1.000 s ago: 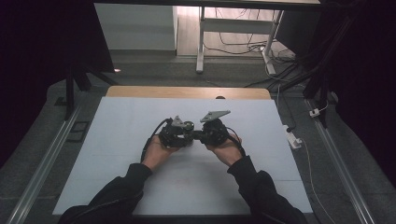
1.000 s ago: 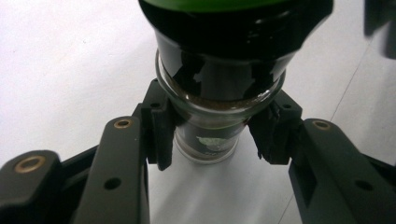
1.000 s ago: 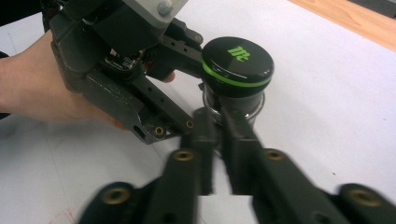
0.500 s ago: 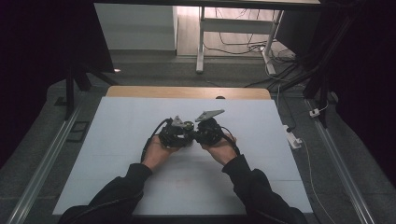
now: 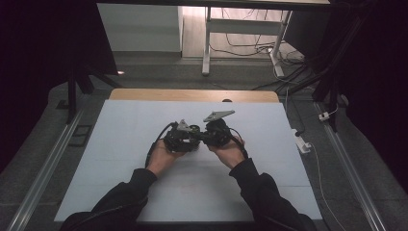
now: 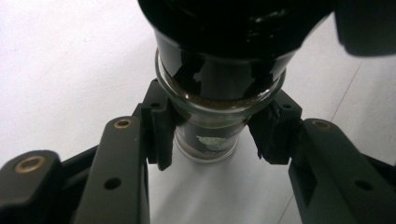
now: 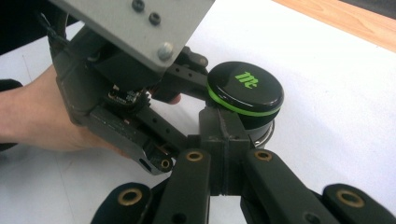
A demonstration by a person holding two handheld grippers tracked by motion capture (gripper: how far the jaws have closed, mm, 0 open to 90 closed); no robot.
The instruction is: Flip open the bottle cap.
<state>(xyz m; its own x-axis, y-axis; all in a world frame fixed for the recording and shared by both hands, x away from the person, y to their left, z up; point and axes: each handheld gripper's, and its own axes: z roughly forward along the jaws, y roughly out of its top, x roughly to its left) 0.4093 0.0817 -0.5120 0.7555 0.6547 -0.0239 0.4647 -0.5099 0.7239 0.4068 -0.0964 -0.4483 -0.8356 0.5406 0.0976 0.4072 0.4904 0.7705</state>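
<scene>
Two grippers are brought together over the middle of the white table [image 5: 120, 144], where a small glass jar [image 6: 212, 135] with a black lid [image 7: 245, 88] is held. The left gripper [image 6: 212, 128] is clamped on the jar's glass body. The right gripper [image 7: 223, 140] is seen closed beside the lid, which still sits on the jar, so opening is judged not yet done.

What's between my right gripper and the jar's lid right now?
Nothing visible. The right gripper, jaws shut together, sits right beside the black lid. The left gripper clamps the glass jar below the lid, clear of that gap.
</scene>
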